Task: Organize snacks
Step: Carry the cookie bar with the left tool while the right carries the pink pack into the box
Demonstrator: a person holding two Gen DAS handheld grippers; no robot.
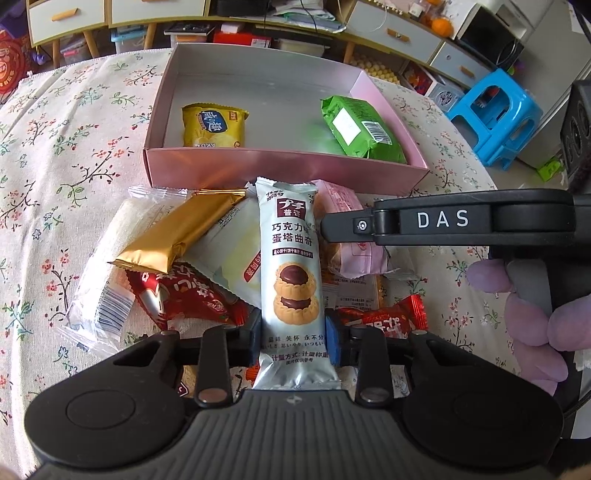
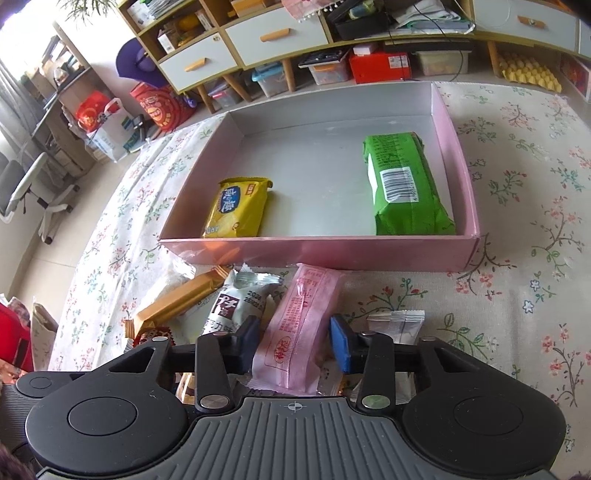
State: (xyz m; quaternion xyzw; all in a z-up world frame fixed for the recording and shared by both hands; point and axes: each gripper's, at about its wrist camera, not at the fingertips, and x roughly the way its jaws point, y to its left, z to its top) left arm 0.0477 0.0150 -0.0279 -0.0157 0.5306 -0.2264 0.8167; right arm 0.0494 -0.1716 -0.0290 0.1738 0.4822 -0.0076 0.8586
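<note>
A pink box (image 1: 280, 166) (image 2: 317, 253) stands on the floral cloth and holds a yellow packet (image 1: 212, 125) (image 2: 238, 208) at its left and a green packet (image 1: 364, 129) (image 2: 404, 188) at its right. In front of it lies a heap of snacks. My left gripper (image 1: 293, 339) is shut on a pale blue cookie packet (image 1: 291, 258) (image 2: 236, 302), which points toward the box. My right gripper (image 2: 295, 347) is shut on a pink packet (image 2: 299, 325) (image 1: 360, 258) just right of it. A gloved hand (image 1: 535, 314) holds the right gripper.
A gold packet (image 1: 177, 232) (image 2: 177, 301), red packets (image 1: 177, 299), a clear-wrapped one (image 1: 110, 280) and a silver one (image 2: 399, 323) lie in the heap. Beyond the table stand a drawer cabinet (image 2: 273, 33), a blue stool (image 1: 495, 110) and an office chair (image 2: 29, 192).
</note>
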